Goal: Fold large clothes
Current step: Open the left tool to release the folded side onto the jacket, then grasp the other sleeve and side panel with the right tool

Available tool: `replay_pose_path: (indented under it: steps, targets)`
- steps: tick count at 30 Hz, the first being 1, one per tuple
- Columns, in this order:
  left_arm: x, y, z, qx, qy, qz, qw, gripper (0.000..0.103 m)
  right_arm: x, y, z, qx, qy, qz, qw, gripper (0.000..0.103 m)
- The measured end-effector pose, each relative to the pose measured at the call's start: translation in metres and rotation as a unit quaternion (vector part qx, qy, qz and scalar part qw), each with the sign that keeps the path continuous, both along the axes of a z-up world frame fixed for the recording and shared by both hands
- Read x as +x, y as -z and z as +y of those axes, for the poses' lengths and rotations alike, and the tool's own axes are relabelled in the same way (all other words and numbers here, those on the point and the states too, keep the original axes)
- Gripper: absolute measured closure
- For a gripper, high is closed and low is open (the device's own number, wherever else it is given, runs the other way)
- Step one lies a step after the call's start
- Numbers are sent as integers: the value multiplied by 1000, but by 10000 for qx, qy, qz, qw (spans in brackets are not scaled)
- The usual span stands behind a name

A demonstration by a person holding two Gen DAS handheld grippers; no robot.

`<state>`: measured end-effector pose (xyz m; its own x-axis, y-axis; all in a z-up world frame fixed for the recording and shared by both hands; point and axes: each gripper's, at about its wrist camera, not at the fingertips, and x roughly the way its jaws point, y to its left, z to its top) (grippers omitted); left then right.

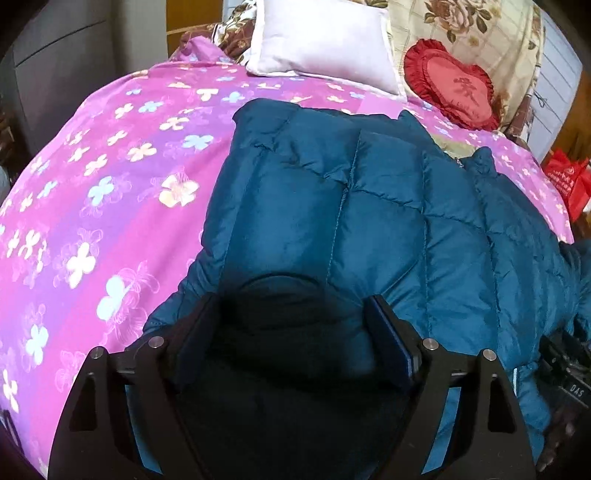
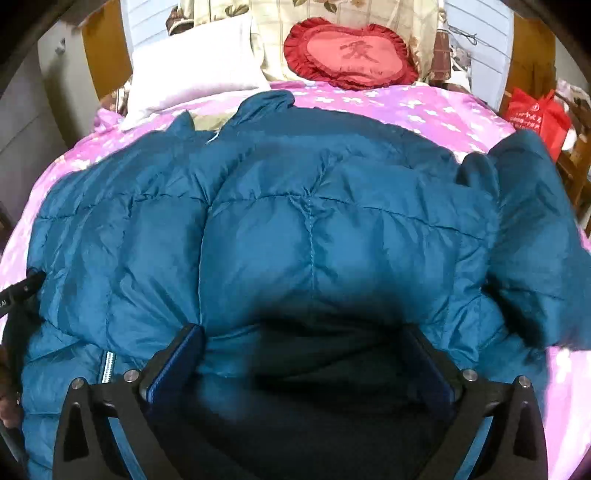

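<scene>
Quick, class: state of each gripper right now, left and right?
Left gripper: open, jaws wide over the blue puffer jacket, gripping nothing.
Right gripper: open, jaws wide over the same jacket, holding nothing.

Teal-blue quilted jacket [image 1: 388,221], stitched into puffy squares, with a pale striped zipper tape [image 2: 108,365] near its lower edge. Bedspread [image 1: 110,184] in pink and purple bands, scattered with white, pale blue and cream flowers. Plain white pillow [image 1: 325,40]. Heart-shaped cushion [image 2: 351,51] in deep red frill around a salmon-red centre, marked with a darker red character. Cream quilt [image 1: 480,33] checked in faint lines, printed with brown roses and olive leaves. Bright red bag [image 2: 535,114] with white print. Black gripper fingers [image 1: 391,343], blue-edged pads.
</scene>
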<state>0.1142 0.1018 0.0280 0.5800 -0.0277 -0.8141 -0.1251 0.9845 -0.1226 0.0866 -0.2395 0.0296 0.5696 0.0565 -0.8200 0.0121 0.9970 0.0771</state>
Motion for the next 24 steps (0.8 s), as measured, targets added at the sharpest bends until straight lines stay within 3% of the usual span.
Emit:
replay_pose_path:
  steps: [5,7,10,13,14,17,21,24]
  targets:
    - [-4,-3,0,-51,-116,10,9999,21,-6,-7,-1,-83,-28,-32,10000,0]
    - [-11,-7,3,-153,-188,-46,9997,21,-18,-25,-6,-3,179,-454,9988,1]
    - [-22,-17,-4,-221,-66,-232,9995,21,-50,-64,-52,-156,982,-1330,9861,0]
    - [-30,-23,-19,-103,180,-322,9993,21,-78,-73,-116,-204,2037,-1591,9658,0]
    - [-31,-24,-23,-85,259,-329,9991,21,-93,-73,-151,-243,2545,-1629,9530,0]
    - [-32,-27,-35,-129,512,-326,9981,21,-116,-72,-228,-409,3418,-1487,9270,0]
    - [-35,-32,-39,-59,589,-459,9972,21,-138,-57,-341,-577,3966,-812,9126,0]
    - [-36,-34,-40,49,611,-535,9967,21,-158,-38,-408,-89,4231,-542,9044,0]
